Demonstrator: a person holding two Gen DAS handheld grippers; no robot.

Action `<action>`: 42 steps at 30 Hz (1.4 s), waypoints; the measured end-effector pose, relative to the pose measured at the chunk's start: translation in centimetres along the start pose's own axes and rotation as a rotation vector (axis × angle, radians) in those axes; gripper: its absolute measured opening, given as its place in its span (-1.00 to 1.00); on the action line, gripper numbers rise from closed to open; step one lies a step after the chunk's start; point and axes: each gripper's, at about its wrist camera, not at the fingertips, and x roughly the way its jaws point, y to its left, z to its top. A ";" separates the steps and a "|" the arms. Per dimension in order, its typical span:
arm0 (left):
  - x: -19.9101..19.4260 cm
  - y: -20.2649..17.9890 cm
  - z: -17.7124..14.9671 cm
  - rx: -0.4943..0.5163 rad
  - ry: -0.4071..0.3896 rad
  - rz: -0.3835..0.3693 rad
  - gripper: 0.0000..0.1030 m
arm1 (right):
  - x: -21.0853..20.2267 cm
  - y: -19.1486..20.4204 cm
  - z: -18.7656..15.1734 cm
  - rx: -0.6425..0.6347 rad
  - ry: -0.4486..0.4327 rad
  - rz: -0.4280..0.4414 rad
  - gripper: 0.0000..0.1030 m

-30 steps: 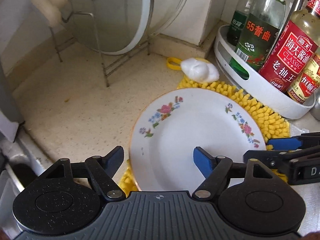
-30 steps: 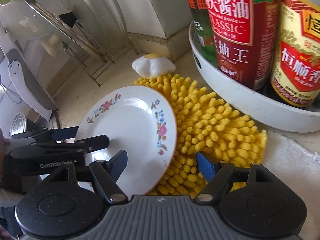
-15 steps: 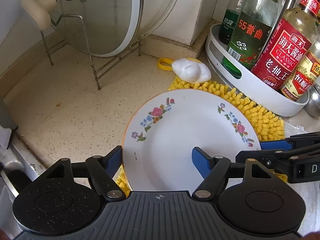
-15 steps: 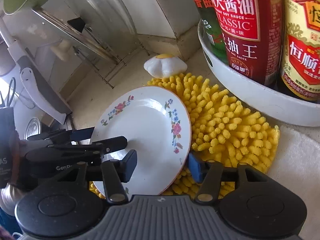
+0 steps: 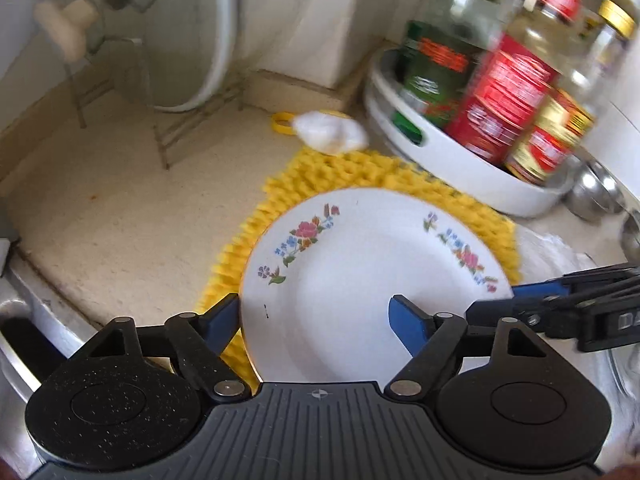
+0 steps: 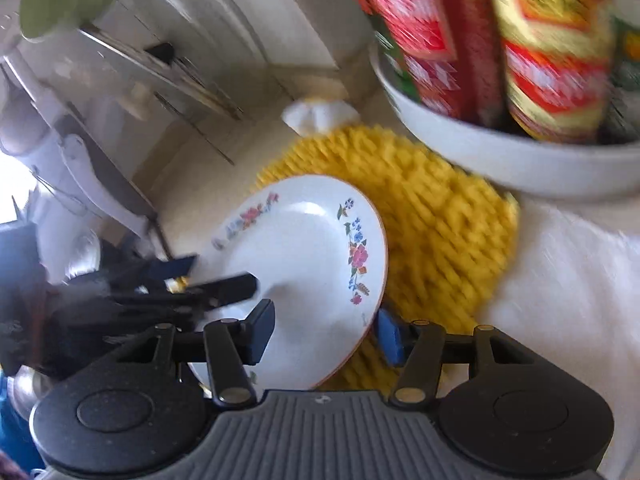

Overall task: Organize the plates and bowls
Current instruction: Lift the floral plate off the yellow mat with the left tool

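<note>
Speckled beige stone worktop [image 5: 120,216] spreads under both cameras. Nearest, my left gripper [image 5: 316,320] straddles one rim of the white floral china plate [image 5: 360,280], its jaws wide; my right gripper [image 6: 324,332] brackets the opposite rim. Beneath lies a yellow chenille mat [image 5: 360,172]; beyond stands a white tray of sauce bottles [image 5: 452,168].

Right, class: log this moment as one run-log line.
left claw: open, straddling plate rim | right claw: open, straddling opposite rim | plate: tilted over yellow mat | views: blurred
</note>
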 end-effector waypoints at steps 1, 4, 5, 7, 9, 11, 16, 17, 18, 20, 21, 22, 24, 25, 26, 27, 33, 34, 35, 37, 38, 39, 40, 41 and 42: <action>0.2 -0.4 -0.3 0.008 0.014 -0.014 0.62 | 0.0 -0.5 -0.4 0.010 0.007 -0.014 0.38; 1.0 -1.1 -0.8 0.050 0.037 -0.001 0.60 | -0.3 -2.3 -0.7 0.074 0.000 0.008 0.37; 1.2 -1.1 -0.8 0.056 0.044 0.011 0.59 | -0.4 -2.4 -0.7 0.077 -0.005 0.012 0.37; 1.3 -1.2 -0.6 0.049 0.051 0.009 0.57 | 0.0 -2.1 -0.7 0.043 0.007 0.014 0.39; 1.3 -1.4 -0.6 0.057 0.052 0.013 0.59 | 0.1 -2.0 -1.2 0.042 -0.008 0.028 0.51; 1.5 -1.2 -0.9 0.067 0.043 0.006 0.67 | 0.2 -2.2 -1.6 0.023 -0.028 0.052 0.50; 1.5 -1.3 -1.2 0.045 0.029 0.006 0.57 | 0.0 -2.2 -1.9 0.014 -0.040 0.017 0.14; 1.3 -1.5 -1.2 0.049 0.021 0.017 0.52 | -0.2 -2.1 -1.9 0.010 -0.044 0.004 0.13; 1.2 -1.7 -1.3 0.056 0.015 0.030 0.51 | -0.4 -1.8 -2.0 -0.010 -0.050 -0.015 0.13; 0.9 -1.9 -1.3 0.052 0.014 0.032 0.49 | -0.7 -0.8 -2.4 -0.082 -0.072 -0.063 0.14; 0.8 -2.0 -1.3 0.046 0.014 0.039 0.47 | -0.8 -0.6 -2.5 -0.099 -0.079 -0.073 0.14; 0.6 -2.1 -1.3 0.045 0.013 0.049 0.47 | -0.9 -0.7 -2.6 -0.093 -0.079 -0.069 0.14; 0.0 -2.7 -1.2 0.048 0.002 0.062 0.44 | -1.4 -1.0 -2.6 -0.088 -0.085 -0.057 0.14; -0.2 -2.9 -1.2 0.051 -0.003 0.061 0.44 | -1.8 -1.1 -2.6 -0.091 -0.096 -0.058 0.14; -0.4 -3.2 -1.1 0.054 -0.006 0.059 0.44 | -2.0 -1.3 -2.6 -0.090 -0.103 -0.059 0.14; -0.5 -3.5 -1.0 0.058 -0.009 0.059 0.44 | -2.2 -1.5 -2.5 -0.084 -0.109 -0.058 0.14; -0.9 -5.3 -0.6 0.077 -0.023 0.054 0.45 | -3.8 -2.3 -3.0 -0.059 -0.138 -0.066 0.14; -0.9 -5.6 -0.6 0.083 -0.026 0.052 0.45 | -4.0 -2.5 -3.1 -0.052 -0.143 -0.067 0.14; -1.0 -5.9 -0.5 0.087 -0.029 0.050 0.45 | -4.2 -2.6 -3.2 -0.050 -0.146 -0.070 0.14; -1.1 -6.4 -0.3 0.097 -0.035 0.046 0.45 | -4.7 -2.8 -3.3 -0.044 -0.156 -0.074 0.14; -1.2 -6.6 -0.3 0.102 -0.038 0.045 0.45 | -4.9 -2.9 -3.4 -0.043 -0.158 -0.076 0.14; -1.3 -6.9 -0.2 0.108 -0.040 0.044 0.46 | -5.2 -3.0 -3.5 -0.040 -0.162 -0.075 0.14; -1.3 -7.1 -0.2 0.113 -0.042 0.043 0.46 | -5.4 -3.1 -3.6 -0.037 -0.167 -0.075 0.14; -1.5 -7.2 -0.1 0.119 -0.045 0.041 0.46 | -5.5 -3.1 -3.8 -0.036 -0.170 -0.076 0.14; -1.5 -7.4 -0.1 0.124 -0.048 0.039 0.46 | -5.6 -3.2 -3.9 -0.031 -0.172 -0.077 0.14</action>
